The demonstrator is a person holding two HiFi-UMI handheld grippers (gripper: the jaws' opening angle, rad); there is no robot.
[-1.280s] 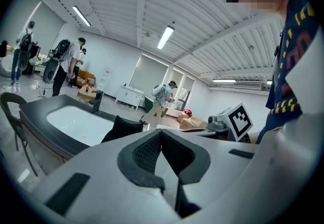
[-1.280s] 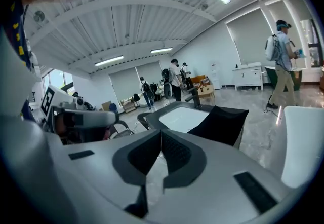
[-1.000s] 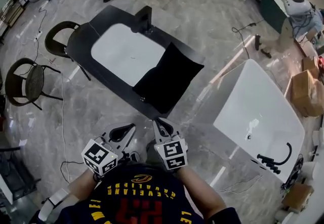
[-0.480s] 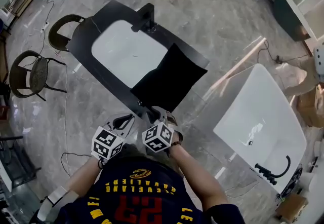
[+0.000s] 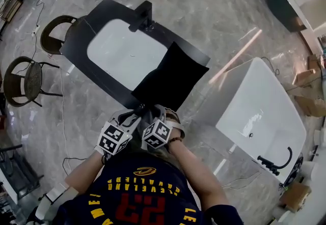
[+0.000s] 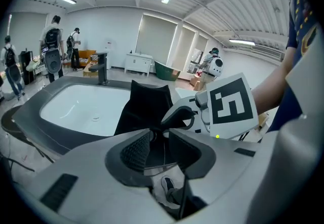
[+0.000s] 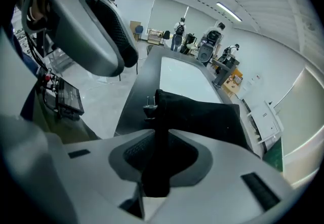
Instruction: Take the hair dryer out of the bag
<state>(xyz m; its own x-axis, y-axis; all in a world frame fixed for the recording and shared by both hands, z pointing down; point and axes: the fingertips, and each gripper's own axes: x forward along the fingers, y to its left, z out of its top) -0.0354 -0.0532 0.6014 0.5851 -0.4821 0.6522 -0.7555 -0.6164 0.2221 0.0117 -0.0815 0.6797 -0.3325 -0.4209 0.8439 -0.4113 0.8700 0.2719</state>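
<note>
A black bag (image 5: 170, 79) lies over the near right end of a black-rimmed white basin (image 5: 81, 30). Both grippers meet at its near corner. My right gripper (image 5: 153, 113) is shut on the bag's edge, and black fabric (image 7: 202, 114) fills the gap between its jaws (image 7: 158, 149). A metal plug (image 7: 148, 107) pokes out beside that edge. The hair dryer itself is hidden. My left gripper (image 5: 133, 117) sits just left of the right one. Its jaws (image 6: 158, 142) are opening, with the bag's corner (image 6: 147, 104) just beyond the tips and a thin cord in the gap, not pressed.
A black faucet (image 5: 142, 15) stands at the basin's far rim. Two round chairs (image 5: 51, 35) (image 5: 23, 81) are to the left. A white bathtub (image 5: 265, 112) stands on the floor at the right. Cables trail over the marble floor, and people stand far off.
Both grippers have come down and forward from near my body to the bag's near corner. The right one rolled and took hold of the fabric. The left jaws have parted.
</note>
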